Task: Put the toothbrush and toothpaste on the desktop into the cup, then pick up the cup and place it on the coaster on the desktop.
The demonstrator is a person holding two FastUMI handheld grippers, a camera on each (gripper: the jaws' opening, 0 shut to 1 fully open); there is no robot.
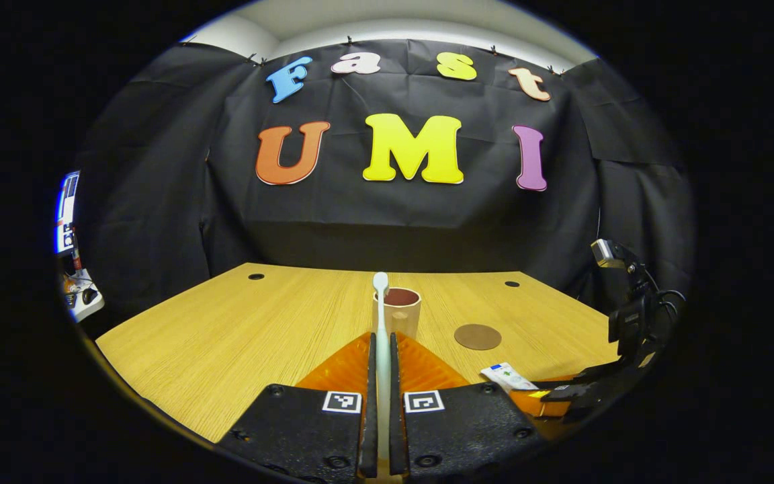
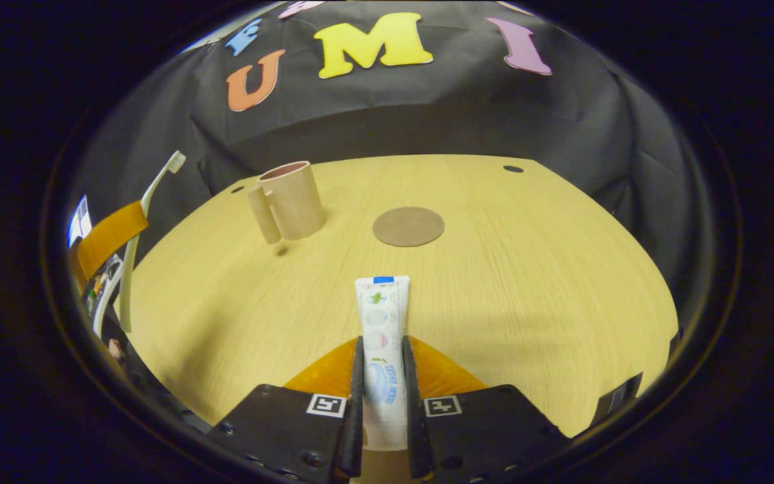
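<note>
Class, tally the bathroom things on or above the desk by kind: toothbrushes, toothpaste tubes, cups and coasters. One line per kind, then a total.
Toothbrushes: 1, the toothbrush held in the left gripper
Toothpaste tubes: 1, the toothpaste held in the right gripper
Cups: 1, the cup
Coasters: 1, the coaster
Total: 4

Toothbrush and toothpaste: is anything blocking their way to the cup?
Nothing visible does. The toothbrush and toothpaste are each held in a gripper, the cup stands open, and only bare desktop lies between; the coaster sits aside.
</note>
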